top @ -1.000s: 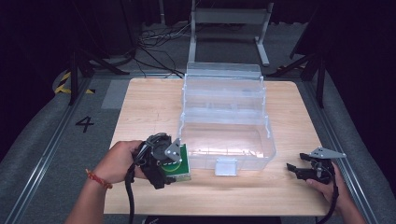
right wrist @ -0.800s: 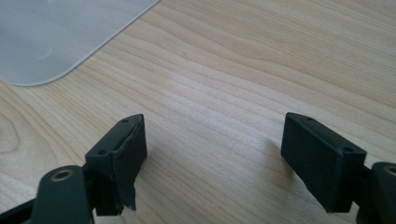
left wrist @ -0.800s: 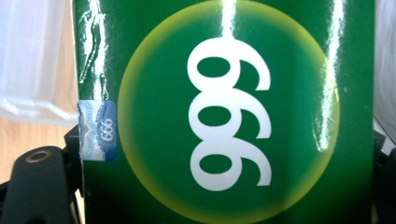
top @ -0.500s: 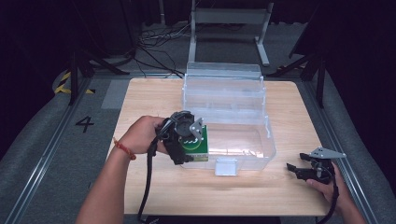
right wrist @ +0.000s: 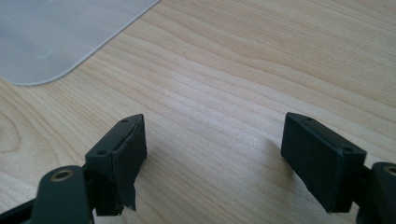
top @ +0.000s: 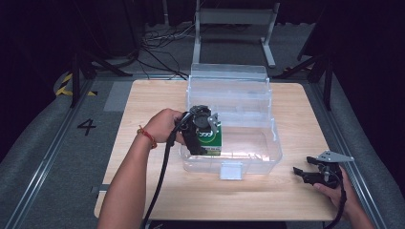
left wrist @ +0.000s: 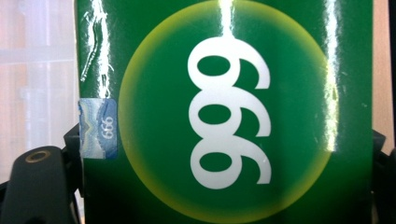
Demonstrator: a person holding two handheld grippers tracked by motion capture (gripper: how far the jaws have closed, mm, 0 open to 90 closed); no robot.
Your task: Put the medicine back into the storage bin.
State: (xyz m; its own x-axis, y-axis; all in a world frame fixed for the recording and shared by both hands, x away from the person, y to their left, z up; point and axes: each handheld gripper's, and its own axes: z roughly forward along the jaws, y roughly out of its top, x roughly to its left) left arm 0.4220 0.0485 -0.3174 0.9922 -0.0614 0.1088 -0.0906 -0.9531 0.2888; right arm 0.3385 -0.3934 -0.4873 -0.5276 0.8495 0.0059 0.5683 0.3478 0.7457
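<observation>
Green box (left wrist: 224, 112) in left hand-held gripper (top: 206, 136)

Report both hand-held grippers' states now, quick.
Left hand-held gripper: closed on the green box, held at the clear bin.
Right hand-held gripper: open, holding nothing, low over the wooden table.

**Green box at the clear bin**

The green box (top: 213, 138) — glossy, with a yellow-ringed circle and white "999" on its face (left wrist: 224, 112) — stands upright over the front-left corner of the clear plastic bin (top: 267, 143). A small blue sticker sits at one edge — the wrapper glints.
</observation>
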